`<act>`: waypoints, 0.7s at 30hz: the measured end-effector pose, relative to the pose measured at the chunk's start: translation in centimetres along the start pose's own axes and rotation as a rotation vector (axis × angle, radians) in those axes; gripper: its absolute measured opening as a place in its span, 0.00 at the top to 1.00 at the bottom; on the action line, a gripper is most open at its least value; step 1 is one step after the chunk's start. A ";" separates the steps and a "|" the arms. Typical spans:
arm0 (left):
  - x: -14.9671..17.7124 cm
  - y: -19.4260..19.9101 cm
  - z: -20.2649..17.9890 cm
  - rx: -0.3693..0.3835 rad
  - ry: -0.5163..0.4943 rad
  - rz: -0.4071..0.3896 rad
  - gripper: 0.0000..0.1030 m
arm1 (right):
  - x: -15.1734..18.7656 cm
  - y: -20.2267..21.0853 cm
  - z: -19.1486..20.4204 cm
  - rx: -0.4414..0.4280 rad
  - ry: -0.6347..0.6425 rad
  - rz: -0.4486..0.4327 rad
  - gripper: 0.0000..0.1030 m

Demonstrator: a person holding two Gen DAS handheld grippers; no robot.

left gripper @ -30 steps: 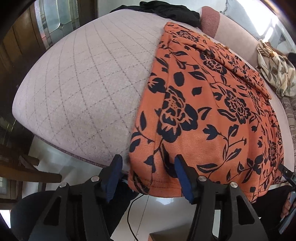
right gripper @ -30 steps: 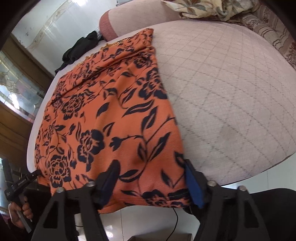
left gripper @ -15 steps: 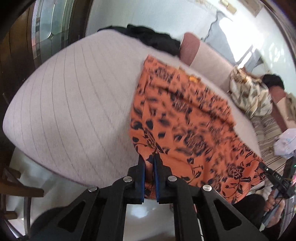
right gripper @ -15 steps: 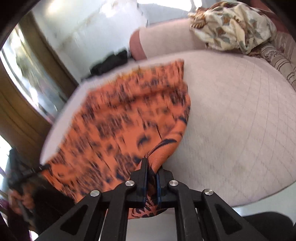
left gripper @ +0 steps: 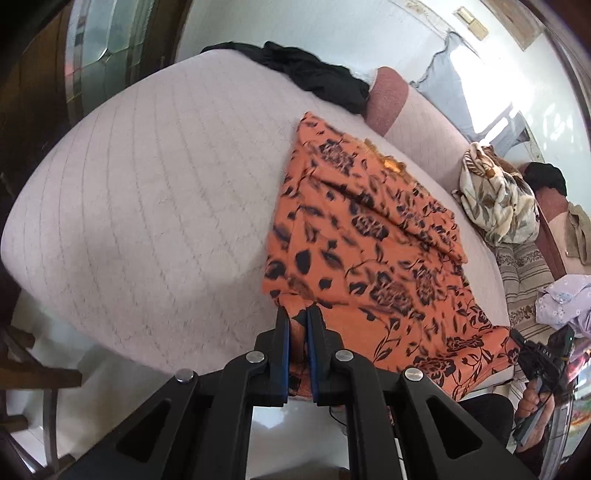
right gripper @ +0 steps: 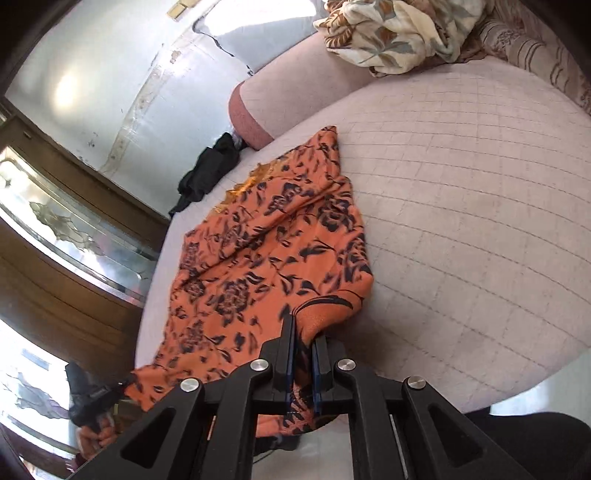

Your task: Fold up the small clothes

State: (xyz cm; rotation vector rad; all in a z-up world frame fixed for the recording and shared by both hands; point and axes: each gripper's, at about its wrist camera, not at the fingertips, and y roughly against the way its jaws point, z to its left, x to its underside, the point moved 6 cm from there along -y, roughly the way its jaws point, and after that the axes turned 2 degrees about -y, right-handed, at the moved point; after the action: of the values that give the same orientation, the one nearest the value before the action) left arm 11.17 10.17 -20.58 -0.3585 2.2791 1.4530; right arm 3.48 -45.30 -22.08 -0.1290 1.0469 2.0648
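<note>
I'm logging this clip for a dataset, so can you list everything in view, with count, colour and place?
floral garment: one, orange with dark flowers, on the bed, near corners lifted
bed: one, pale quilted cover
black clothing: one pile, far edge
bolster: one, reddish end, far side
patterned blanket: one, cream and brown, bunched
lilac cloth: one, far right
left gripper: black, clamped on a garment corner
right gripper: black, clamped on the other corner

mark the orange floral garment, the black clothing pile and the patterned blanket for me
orange floral garment (left gripper: pixel 369 236), left wrist view, middle of the spread fabric.
black clothing pile (left gripper: pixel 314 74), left wrist view, centre of the heap at the far edge.
patterned blanket (right gripper: pixel 399 29), right wrist view, middle of the crumpled bundle.
</note>
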 end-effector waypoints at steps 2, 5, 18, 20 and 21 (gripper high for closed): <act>-2.7 0.5 -0.9 0.016 -0.021 -0.012 0.92 | -1.8 0.1 1.1 -0.047 -0.004 -0.010 0.93; -8.1 0.0 -2.2 0.026 -0.042 -0.031 0.92 | -5.5 -0.4 2.7 -0.119 -0.028 -0.039 0.94; -20.0 -11.3 -4.6 -0.021 -0.092 -0.030 0.98 | -18.1 -12.2 3.1 -0.053 -0.074 0.069 0.90; -18.5 -11.0 -4.0 -0.003 -0.071 -0.023 0.98 | -14.5 -11.9 1.2 0.040 -0.035 0.125 0.85; -18.1 -10.7 -3.7 0.002 -0.058 -0.025 0.98 | -12.8 -11.4 0.5 0.052 -0.038 0.145 0.82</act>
State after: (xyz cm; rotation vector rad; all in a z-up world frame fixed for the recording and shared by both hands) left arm 30.93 2.20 -19.27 -0.3382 2.2227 1.4303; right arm 20.21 -48.96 -23.72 0.0126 1.1144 2.1580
